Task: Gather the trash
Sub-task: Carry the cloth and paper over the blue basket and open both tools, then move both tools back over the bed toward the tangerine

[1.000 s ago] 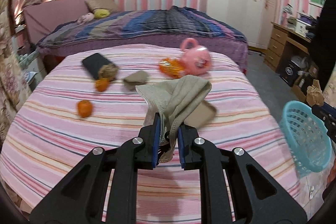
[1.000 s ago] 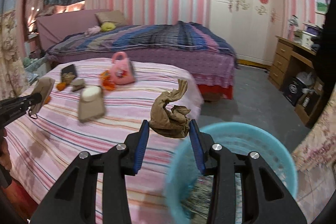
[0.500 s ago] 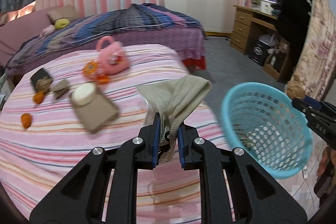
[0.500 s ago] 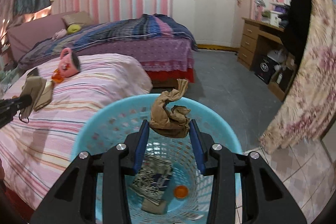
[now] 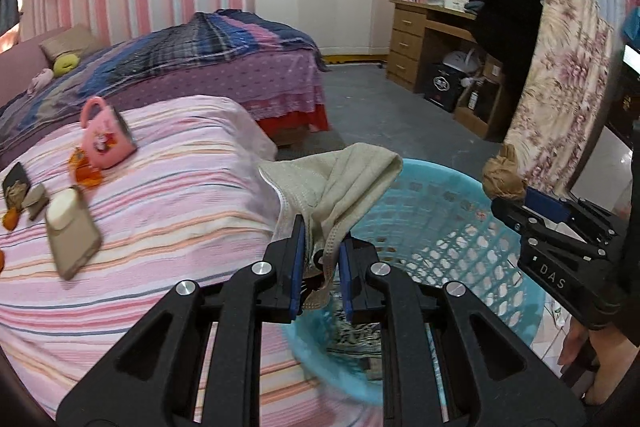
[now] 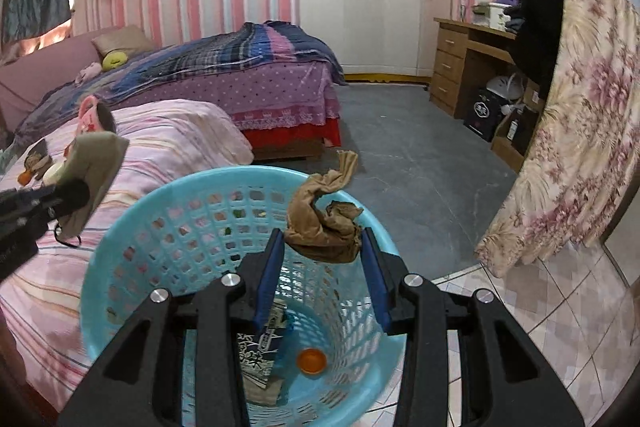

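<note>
My left claw (image 5: 321, 263) is clamped on a beige mask (image 5: 340, 183) at the near rim of the blue basket (image 6: 168, 223); my right claw (image 6: 322, 259) pinches a brown stocking (image 6: 324, 223) above its mouth. Beside it, the striped bed (image 5: 168, 195) carries a pink mug (image 5: 106, 137) and a pouch (image 5: 72, 233).

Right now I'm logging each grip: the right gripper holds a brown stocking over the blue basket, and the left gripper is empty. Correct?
Not quite. The left gripper is shut on a beige mask, as the left wrist view shows. The right gripper does hold the brown stocking over the blue basket.
</note>
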